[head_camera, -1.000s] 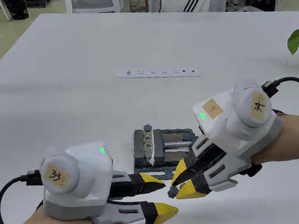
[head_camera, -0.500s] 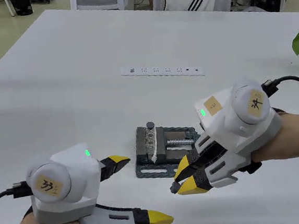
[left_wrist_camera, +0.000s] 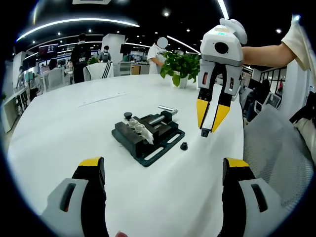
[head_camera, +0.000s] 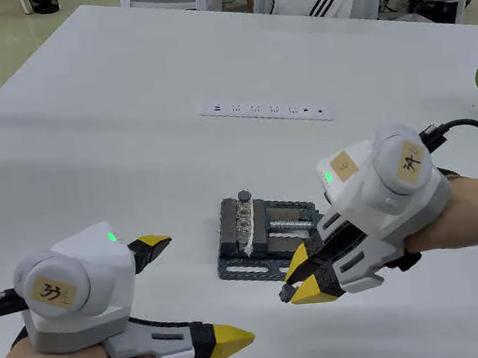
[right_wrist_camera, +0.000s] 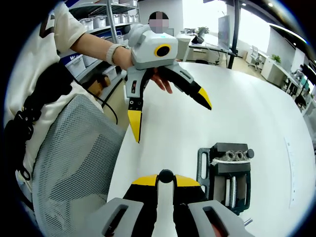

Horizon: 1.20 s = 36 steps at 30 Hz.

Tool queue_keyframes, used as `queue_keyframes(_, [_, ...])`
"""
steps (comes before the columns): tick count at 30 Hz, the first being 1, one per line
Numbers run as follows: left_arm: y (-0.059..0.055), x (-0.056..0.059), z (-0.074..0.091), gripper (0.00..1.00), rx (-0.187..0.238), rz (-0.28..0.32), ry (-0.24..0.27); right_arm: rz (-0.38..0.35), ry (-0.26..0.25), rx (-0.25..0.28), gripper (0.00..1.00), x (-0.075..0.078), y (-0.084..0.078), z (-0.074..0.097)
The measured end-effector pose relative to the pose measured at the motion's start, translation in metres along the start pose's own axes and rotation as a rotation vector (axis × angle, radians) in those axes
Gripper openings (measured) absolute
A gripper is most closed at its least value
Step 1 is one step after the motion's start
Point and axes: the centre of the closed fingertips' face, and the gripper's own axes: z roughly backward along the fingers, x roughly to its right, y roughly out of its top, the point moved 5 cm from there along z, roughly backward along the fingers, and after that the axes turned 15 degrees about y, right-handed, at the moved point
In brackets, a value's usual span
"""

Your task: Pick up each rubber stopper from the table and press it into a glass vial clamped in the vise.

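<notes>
Right tool (head_camera: 303, 284): clamped on a rubber stopper (right_wrist_camera: 166, 176), just beside the vise (head_camera: 261, 242). Left tool (head_camera: 195, 290): spread wide, empty. Centre your stopper squarely over an open vial (right_wrist_camera: 231, 156) before pressing.

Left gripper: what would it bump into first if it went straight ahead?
Probably the vise, dead ahead of the open left gripper. The loose stopper lies slightly aside; depth is unclear.
</notes>
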Motion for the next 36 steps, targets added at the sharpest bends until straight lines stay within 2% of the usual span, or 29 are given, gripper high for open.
queue_keyframes(2, [0.001, -0.002, 0.002, 0.99, 0.011, -0.004, 0.003, -0.003, -0.008, 0.0, 0.06, 0.006, 0.001, 0.004])
queue_keyframes(7, [0.0, -0.009, 0.003, 0.99, 0.01, -0.006, 0.014, 0.032, -0.023, -0.049, 0.06, 0.019, 0.004, 0.013])
queue_keyframes(8, [0.0, -0.01, 0.003, 0.99, 0.012, -0.004, 0.017, 0.037, -0.027, -0.055, 0.06, 0.025, 0.004, 0.014])
queue_keyframes(13, [-0.001, -0.011, 0.004, 0.98, 0.001, -0.019, 0.016, 0.073, -0.044, -0.101, 0.06, 0.039, 0.007, 0.021])
queue_keyframes(19, [-0.003, -0.014, 0.005, 0.98, -0.006, -0.026, 0.015, 0.189, -0.06, -0.194, 0.06, 0.06, 0.013, 0.029])
queue_keyframes(24, [-0.002, -0.014, 0.006, 0.98, -0.004, -0.028, 0.014, 0.273, -0.047, -0.262, 0.06, 0.078, 0.018, 0.031])
queue_keyframes(27, [-0.003, -0.015, 0.007, 0.98, -0.007, -0.035, 0.012, 0.346, -0.035, -0.328, 0.06, 0.089, 0.02, 0.031])
queue_keyframes(31, [-0.004, -0.015, 0.007, 0.98, -0.008, -0.037, 0.011, 0.359, -0.042, -0.333, 0.05, 0.098, 0.025, 0.03])
queue_keyframes(36, [-0.003, -0.013, 0.007, 0.97, -0.01, -0.034, 0.014, 0.395, -0.028, -0.367, 0.05, 0.108, 0.027, 0.027])
